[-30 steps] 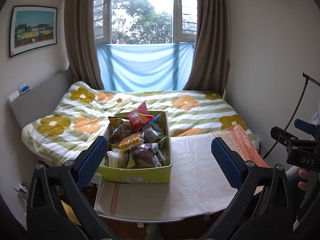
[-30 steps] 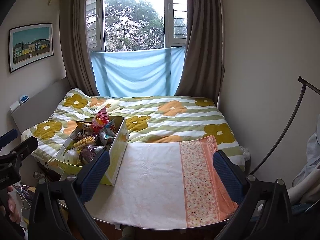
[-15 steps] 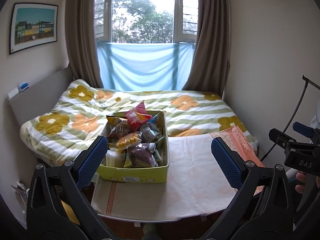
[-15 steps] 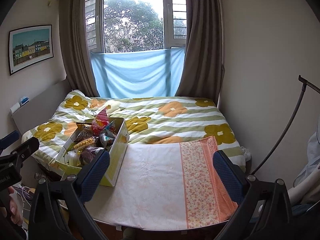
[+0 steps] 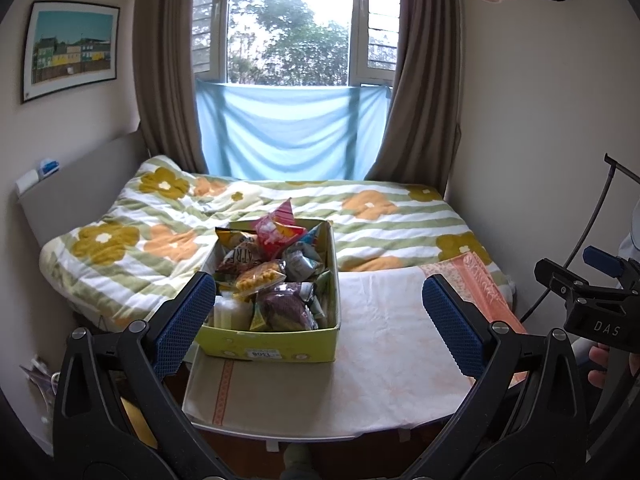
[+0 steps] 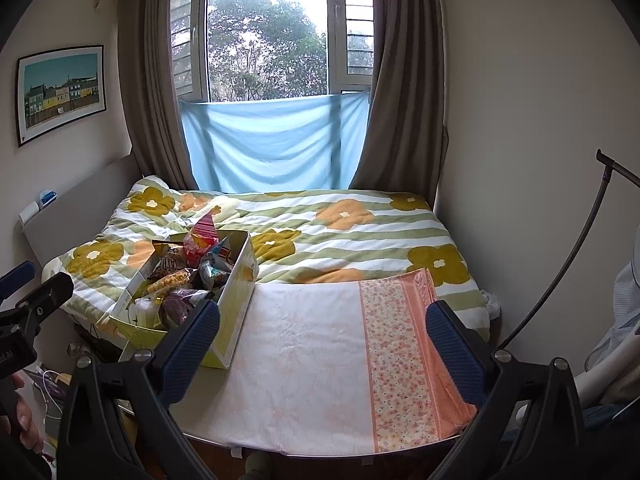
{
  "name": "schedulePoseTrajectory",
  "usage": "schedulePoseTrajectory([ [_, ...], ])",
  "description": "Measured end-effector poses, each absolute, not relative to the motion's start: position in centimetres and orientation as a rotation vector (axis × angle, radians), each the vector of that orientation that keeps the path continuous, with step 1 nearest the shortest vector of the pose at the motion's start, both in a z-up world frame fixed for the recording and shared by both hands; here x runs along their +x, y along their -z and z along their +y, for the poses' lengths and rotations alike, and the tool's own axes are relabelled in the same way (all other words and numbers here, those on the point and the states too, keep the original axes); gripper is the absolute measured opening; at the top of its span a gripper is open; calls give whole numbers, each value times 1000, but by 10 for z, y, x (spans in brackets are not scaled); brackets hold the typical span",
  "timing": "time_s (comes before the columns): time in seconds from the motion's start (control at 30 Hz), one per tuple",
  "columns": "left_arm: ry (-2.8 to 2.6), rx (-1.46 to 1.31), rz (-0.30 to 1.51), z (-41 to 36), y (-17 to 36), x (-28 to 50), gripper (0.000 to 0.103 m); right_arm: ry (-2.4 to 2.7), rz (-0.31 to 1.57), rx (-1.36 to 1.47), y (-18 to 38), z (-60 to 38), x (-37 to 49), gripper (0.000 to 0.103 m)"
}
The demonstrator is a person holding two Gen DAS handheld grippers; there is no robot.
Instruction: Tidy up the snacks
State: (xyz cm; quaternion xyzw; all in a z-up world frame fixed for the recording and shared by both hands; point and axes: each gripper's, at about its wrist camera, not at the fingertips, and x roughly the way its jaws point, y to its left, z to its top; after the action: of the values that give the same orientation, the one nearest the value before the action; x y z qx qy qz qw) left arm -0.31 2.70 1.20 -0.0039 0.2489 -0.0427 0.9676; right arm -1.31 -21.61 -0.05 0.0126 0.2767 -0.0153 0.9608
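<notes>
A yellow-green cardboard box full of snack packets stands at the left end of a small cloth-covered table. A pink packet sticks up at the back of it. The box also shows in the right wrist view at the left. My left gripper is open and empty, held back from the table's near edge, facing the box. My right gripper is open and empty, held near the table's front edge, to the right of the box.
The table cloth is white with an orange floral strip at the right. A bed with a flower quilt lies behind the table. Walls close in left and right; a thin black rod leans at the right.
Both views have shifted only slightly; the box sits a little lower and nearer in the left wrist view. Both grippers stay open and empty.
</notes>
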Motion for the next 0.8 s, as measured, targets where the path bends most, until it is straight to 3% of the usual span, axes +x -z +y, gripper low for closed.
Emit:
schedulePoseTrajectory([
  [0.8, 96, -1, 488, 31, -13, -8, 103, 45, 565, 31, 4, -214, -14, 102],
])
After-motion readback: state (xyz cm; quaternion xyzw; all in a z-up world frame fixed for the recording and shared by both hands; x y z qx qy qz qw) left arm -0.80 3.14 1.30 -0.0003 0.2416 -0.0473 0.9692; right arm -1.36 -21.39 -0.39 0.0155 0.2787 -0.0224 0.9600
